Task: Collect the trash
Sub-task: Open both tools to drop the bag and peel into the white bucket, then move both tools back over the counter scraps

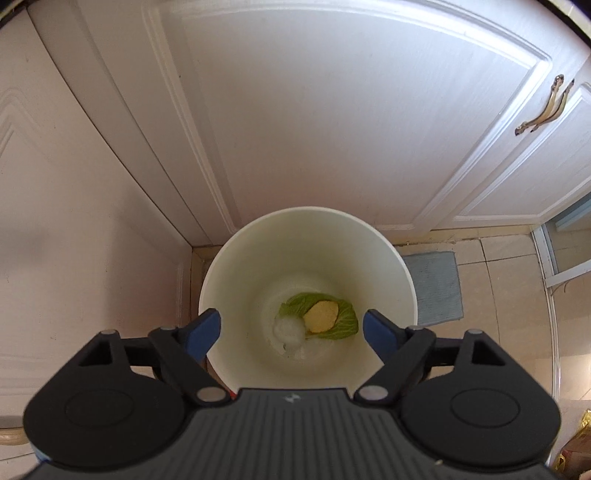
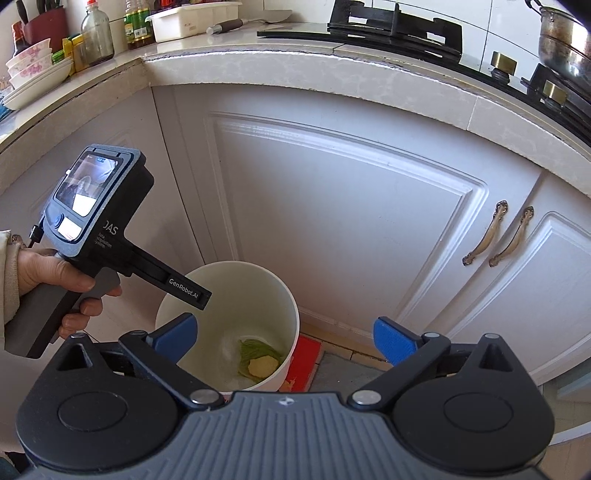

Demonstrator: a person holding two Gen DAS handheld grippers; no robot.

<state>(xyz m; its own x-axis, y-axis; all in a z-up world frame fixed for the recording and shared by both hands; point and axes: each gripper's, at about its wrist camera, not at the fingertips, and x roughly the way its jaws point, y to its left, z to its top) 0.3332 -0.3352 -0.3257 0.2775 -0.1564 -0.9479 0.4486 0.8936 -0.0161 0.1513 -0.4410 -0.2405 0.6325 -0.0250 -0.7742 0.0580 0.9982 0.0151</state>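
Left wrist view: left gripper (image 1: 291, 328) points steeply down over the white bin (image 1: 221, 266), fingers (image 1: 207, 326) spread wide w/ nothing between them. Both blue pads sit above the bin's mouth, left one over the near-left rim, right one just inside the right rim. Trash lies at the bin's bottom, seen between the fingers: a green leaf (image 1: 345, 319), a yellow piece (image 1: 320, 314) on top of it, and a white crumpled wad (image 1: 290, 330) touching the leaf on the left-finger side. Beyond the fingertips stands a white cabinet door (image 1: 332, 110); off past the right finger, two bronze handles (image 1: 546, 107), a blue-grey mat (image 1: 436, 284) on the tile floor (image 1: 509, 295) just beside the bin.

Right wrist view: right gripper (image 2: 284, 339) angled down, fingers (image 2: 397, 341) also spread, empty. The bin (image 2: 266, 284) sits between them, nearer the left finger, whose pad overlaps its near-left rim; right finger is clear of the bin, over the floor by the cabinet base. Leaf (image 2: 255, 349) and yellow piece (image 2: 262, 365) visible low inside; wad not clearly made out here. A red flat item (image 2: 304, 360) lies on the floor touching the bin's right side. Beyond the left finger, a hand (image 2: 55, 280) grips the other gripper's handle, its black nose over the bin's far-left rim. Above the fingertips: cabinet door (image 2: 332, 221), handles (image 2: 498, 232), then the bench (image 2: 258, 62) w/ bowls (image 2: 33, 66), bottles (image 2: 98, 33), a white tray (image 2: 192, 20), a stove (image 2: 406, 33) and a pot (image 2: 565, 40) at far right.
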